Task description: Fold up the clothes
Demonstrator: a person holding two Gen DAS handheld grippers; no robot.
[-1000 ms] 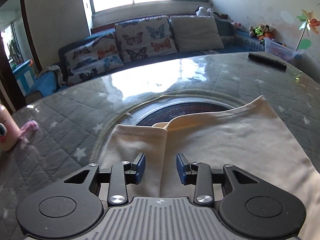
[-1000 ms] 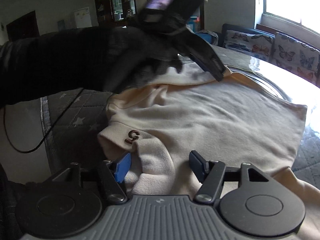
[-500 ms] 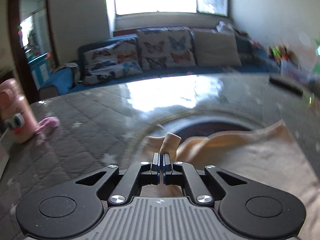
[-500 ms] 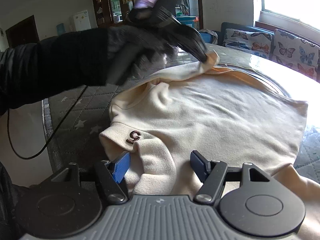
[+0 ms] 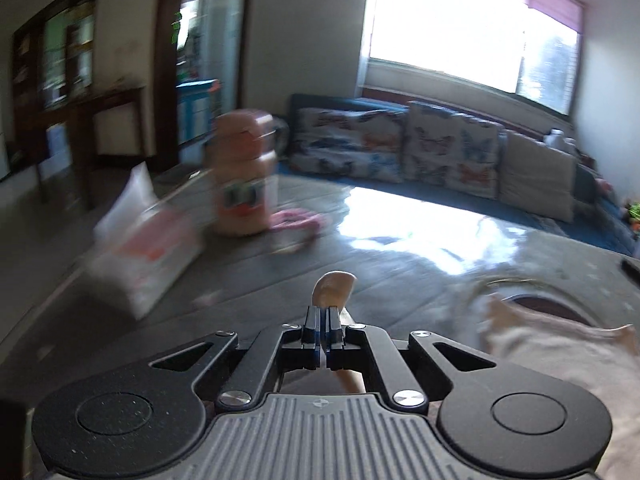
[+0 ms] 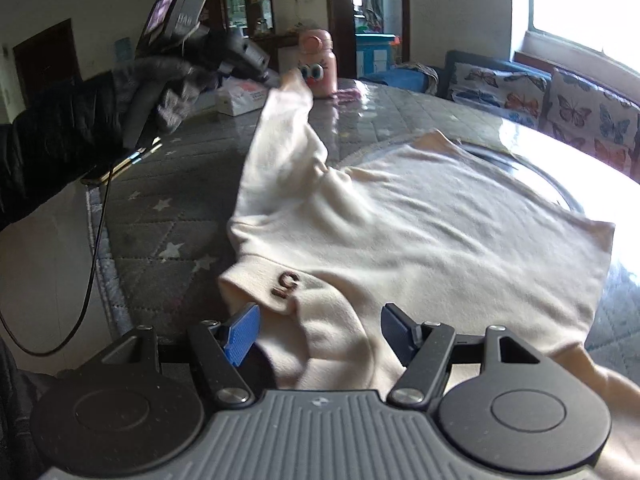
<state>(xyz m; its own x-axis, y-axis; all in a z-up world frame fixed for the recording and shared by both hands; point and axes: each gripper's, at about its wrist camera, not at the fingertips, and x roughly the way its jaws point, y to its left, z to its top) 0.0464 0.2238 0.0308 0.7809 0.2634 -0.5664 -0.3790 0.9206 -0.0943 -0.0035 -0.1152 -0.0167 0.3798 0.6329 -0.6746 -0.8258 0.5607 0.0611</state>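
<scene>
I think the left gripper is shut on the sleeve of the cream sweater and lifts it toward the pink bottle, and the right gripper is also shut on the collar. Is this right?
Not fully. The right gripper is open: in the right wrist view its jaws stand apart on either side of the collar of the cream sweater. The left gripper is indeed shut on the sleeve, lifted toward the pink bottle.

Grey quilted table (image 6: 168,208) under cream sweater (image 6: 440,216), pink bottle (image 6: 318,65)

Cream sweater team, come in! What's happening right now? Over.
Left gripper shut on sleeve cuff, lifted. Right gripper open over cream sweater collar. Pink bottle and tissue pack beyond the cuff.
</scene>
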